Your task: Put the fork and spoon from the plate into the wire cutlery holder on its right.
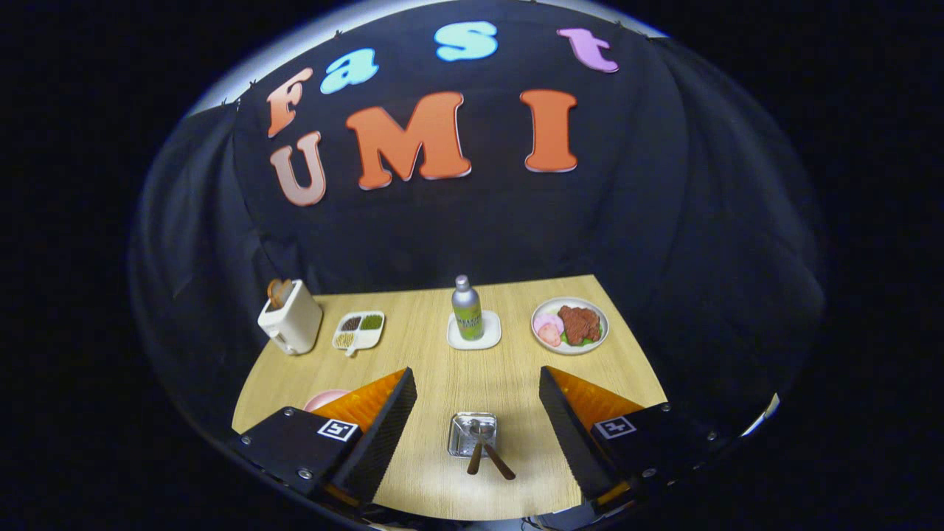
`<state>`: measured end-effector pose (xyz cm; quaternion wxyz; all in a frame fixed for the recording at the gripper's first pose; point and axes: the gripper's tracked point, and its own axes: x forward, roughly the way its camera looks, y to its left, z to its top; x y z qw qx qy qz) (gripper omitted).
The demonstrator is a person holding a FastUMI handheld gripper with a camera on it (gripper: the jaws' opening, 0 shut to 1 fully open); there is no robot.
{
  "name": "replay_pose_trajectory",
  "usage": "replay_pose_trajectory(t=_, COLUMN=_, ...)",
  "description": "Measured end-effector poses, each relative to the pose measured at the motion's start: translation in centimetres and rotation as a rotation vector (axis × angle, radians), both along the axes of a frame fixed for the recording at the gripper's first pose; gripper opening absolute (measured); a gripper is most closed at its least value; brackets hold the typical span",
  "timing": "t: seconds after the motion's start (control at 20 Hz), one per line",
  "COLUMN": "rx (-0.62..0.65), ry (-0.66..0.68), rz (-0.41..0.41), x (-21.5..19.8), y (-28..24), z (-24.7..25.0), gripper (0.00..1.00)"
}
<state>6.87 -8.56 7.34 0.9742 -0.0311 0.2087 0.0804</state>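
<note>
Gripper (478,383) spread wide, nothing between its fingers (383,428). In the gap between them, low centre of the frame, sits a small square metal plate (472,434) on the wooden table (442,369). Two utensils with brown handles lie on it, heads on the plate, handles sticking out over its near edge and splaying apart: one handle (475,459) points down-left, the other (500,463) down-right. Cannot tell which is fork and which is spoon.

A pink dish (324,399) peeks out behind the left finger, lower left.

Back row, mid-frame: white toaster (290,317) at left, then a divided tray of grains (359,329), a silver bottle (466,308) upright on a white square coaster (474,332) at centre, and a round plate of food (570,325) at right.
</note>
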Motion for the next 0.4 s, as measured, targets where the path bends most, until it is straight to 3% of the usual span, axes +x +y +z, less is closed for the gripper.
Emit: replay_pose_trajectory(t=0.4, rx=0.129, ry=-0.239, rz=-0.051, x=-3.0, y=-2.7, z=3.1, gripper=1.00)
